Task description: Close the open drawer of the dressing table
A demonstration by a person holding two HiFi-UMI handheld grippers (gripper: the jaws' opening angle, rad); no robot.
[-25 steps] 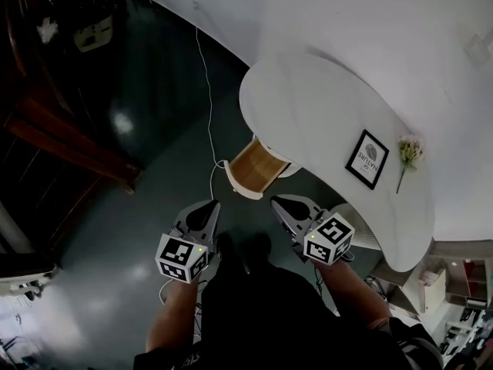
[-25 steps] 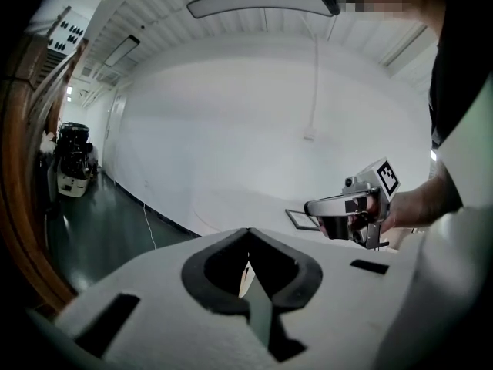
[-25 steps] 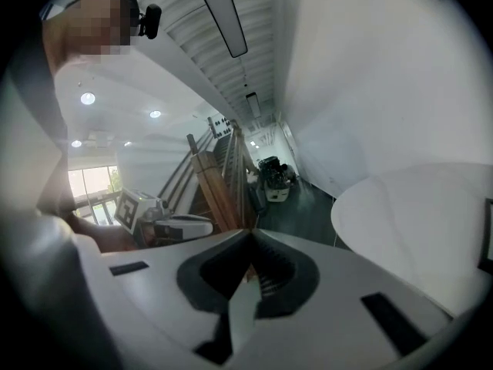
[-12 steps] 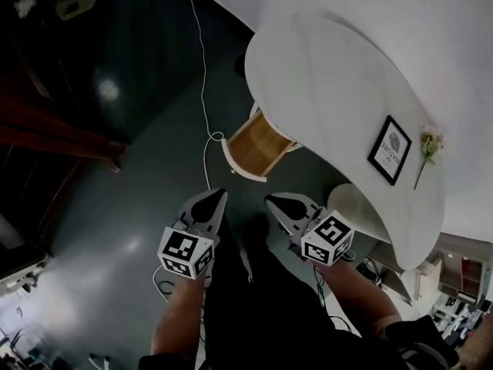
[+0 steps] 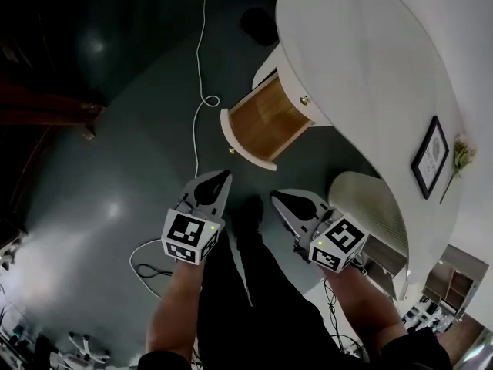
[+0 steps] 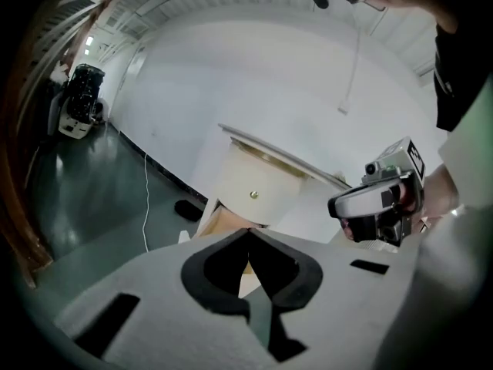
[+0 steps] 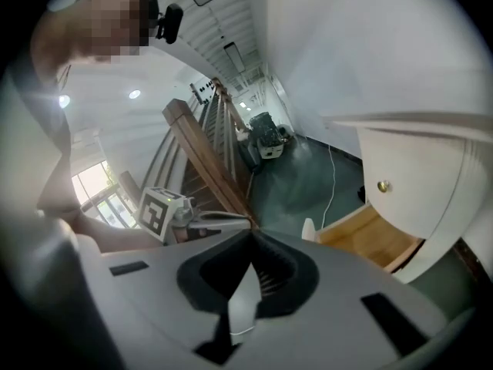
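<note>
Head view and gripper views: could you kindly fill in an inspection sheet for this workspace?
Surface: white dressing table bears a framed picture and a flower.
Job's things: drawer open, wood-lined, nothing seen inside.
Clutter: dark object on the floor beside the table.
Grippers: left gripper and right gripper shut, empty, short of the drawer.
Cables: white cable crosses the floor, looped near the drawer.
Surroundings: wooden railing.

Looks like a studio hall: white dressing table (image 5: 354, 60), polished dark floor (image 5: 115, 137), wooden staircase (image 7: 204, 141) (strip-lit ceiling (image 7: 222, 23)).
</note>
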